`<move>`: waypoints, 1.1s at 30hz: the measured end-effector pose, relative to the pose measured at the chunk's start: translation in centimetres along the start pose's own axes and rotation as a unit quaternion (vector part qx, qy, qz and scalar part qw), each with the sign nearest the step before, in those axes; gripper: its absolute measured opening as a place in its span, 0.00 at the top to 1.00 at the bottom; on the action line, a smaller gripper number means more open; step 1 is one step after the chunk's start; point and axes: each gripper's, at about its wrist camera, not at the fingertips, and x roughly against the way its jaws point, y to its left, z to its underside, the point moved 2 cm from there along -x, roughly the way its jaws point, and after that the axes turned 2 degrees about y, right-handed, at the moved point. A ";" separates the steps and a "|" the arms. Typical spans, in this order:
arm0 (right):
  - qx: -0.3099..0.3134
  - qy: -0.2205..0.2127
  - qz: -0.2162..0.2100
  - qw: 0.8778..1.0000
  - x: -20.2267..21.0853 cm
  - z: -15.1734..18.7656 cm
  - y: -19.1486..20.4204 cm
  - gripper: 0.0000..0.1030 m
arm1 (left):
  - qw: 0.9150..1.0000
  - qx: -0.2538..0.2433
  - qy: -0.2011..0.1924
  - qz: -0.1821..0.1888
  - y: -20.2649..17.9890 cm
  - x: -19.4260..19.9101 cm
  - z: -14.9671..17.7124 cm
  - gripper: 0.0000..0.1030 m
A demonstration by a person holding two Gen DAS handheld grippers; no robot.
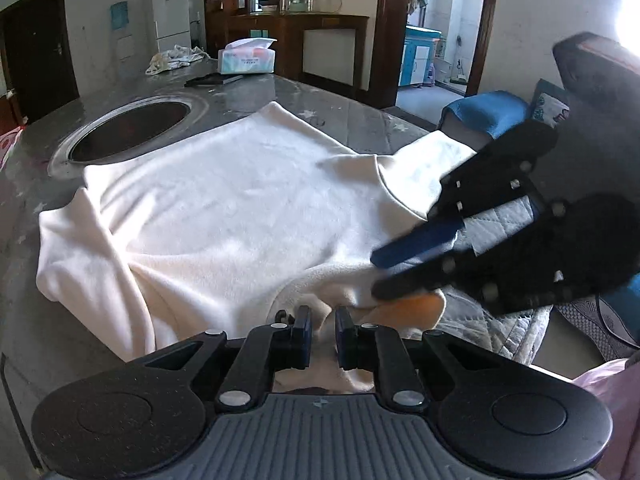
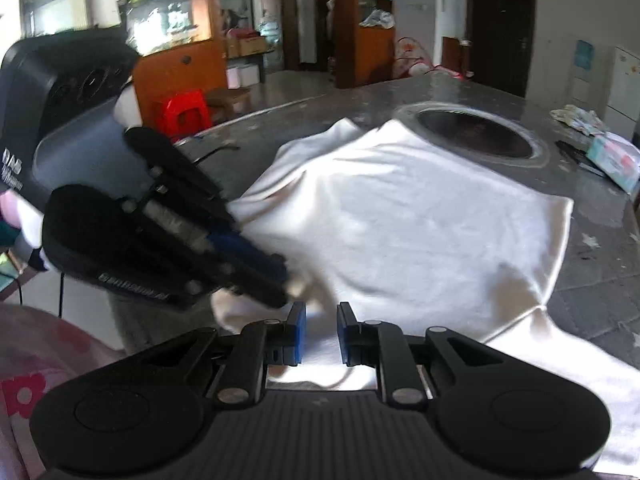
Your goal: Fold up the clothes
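Note:
A white garment [image 1: 224, 208] lies spread on the grey stone table [image 1: 328, 108]; it also fills the right wrist view [image 2: 400, 232]. My left gripper [image 1: 323, 334] sits at the garment's near edge, and cloth bunches up between its narrowly parted blue pads. My right gripper [image 2: 321, 334] is over the near edge, pads parted with white cloth in the gap. The right gripper shows in the left wrist view [image 1: 376, 276], fingertips on the cloth. The left gripper shows in the right wrist view [image 2: 286, 280].
A round steel-rimmed hole [image 1: 132, 130] is sunk in the table beyond the garment. A tissue box [image 1: 247, 59], a crumpled cloth [image 1: 172, 58] and a dark flat object [image 1: 214, 79] lie at the far end. A blue chair [image 1: 486, 114] stands right.

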 end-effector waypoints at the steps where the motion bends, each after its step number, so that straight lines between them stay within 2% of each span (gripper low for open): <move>1: 0.003 0.005 -0.002 1.000 -0.3 0.1 0.2 0.85 | 1.000 -0.002 -0.001 -0.002 -0.1 -0.1 0.0 0.89; 3: -0.001 0.011 0.000 1.000 -1.1 0.5 0.5 0.85 | 1.000 -0.005 -0.003 -0.005 -0.1 -0.2 0.1 0.92; 6: -0.007 0.001 0.009 1.000 -0.6 0.4 0.5 0.98 | 1.000 0.013 -0.014 -0.002 0.2 0.5 0.2 0.95; 12: -0.011 -0.018 0.009 1.000 1.7 0.0 0.1 0.99 | 0.996 0.053 -0.059 0.041 1.0 3.7 -0.2 0.96; 18: -0.004 0.005 -0.013 1.000 1.9 0.5 0.1 0.99 | 0.995 0.061 -0.037 0.071 1.4 3.2 0.6 0.95; 21: -0.005 0.013 -0.017 1.000 1.5 0.5 -0.1 0.96 | 0.998 0.036 -0.025 0.054 1.0 2.8 0.3 0.95; 24: -0.013 0.005 -0.026 1.000 1.8 -0.2 -0.9 0.94 | 0.996 0.047 -0.049 0.052 1.2 3.0 -0.8 0.94; 27: -0.012 -0.010 -0.001 1.000 2.2 -1.3 -2.2 0.93 | 0.996 0.060 -0.057 0.033 1.6 2.0 -1.9 0.94; 33: -0.038 -0.025 0.082 0.996 0.9 -4.1 -7.9 0.82 | 0.998 0.045 -0.013 0.043 0.7 -1.5 -1.5 0.94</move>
